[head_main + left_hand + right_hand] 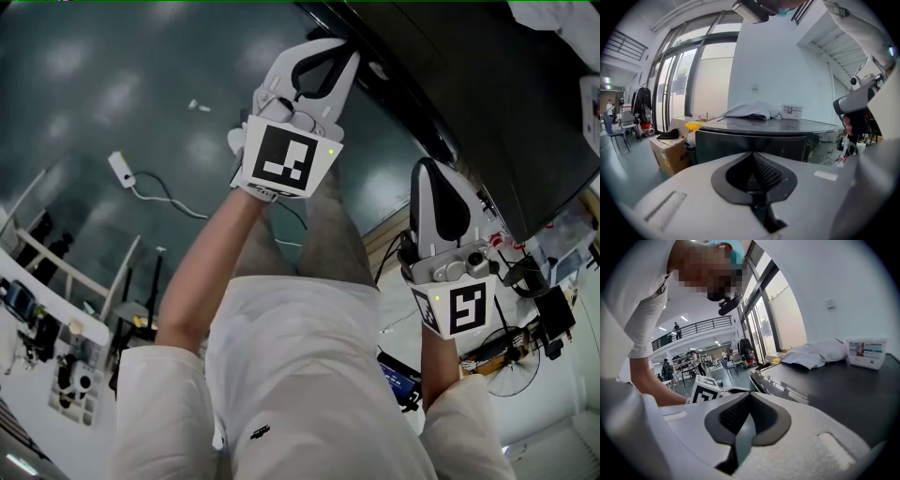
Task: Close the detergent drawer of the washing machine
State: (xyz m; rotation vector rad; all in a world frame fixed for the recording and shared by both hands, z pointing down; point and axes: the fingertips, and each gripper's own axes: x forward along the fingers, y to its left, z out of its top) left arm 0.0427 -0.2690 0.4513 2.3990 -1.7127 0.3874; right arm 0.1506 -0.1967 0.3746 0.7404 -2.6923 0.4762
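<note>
Both grippers are clenched on nothing: the left gripper [349, 49] has its tips together right at the washer's [487, 103] front edge, and the right gripper [427, 167], likewise closed and empty, hangs lower beside the washer's front, apart from it. The drawer cannot be picked out with certainty. The likeliest candidate is the dark panel [750, 143] just under the washer's top edge, straight ahead of the left gripper. A cloth [750, 111] and a box [791, 111] lie on the washer's top, well back from that edge and out of the way. With the jaws shut, the blunt tips should serve as a pusher. It would be best to set them square on the middle of the panel and push straight into the washer, steadily and level, so the drawer does not skew or jam. The right gripper is best kept clear.
</note>
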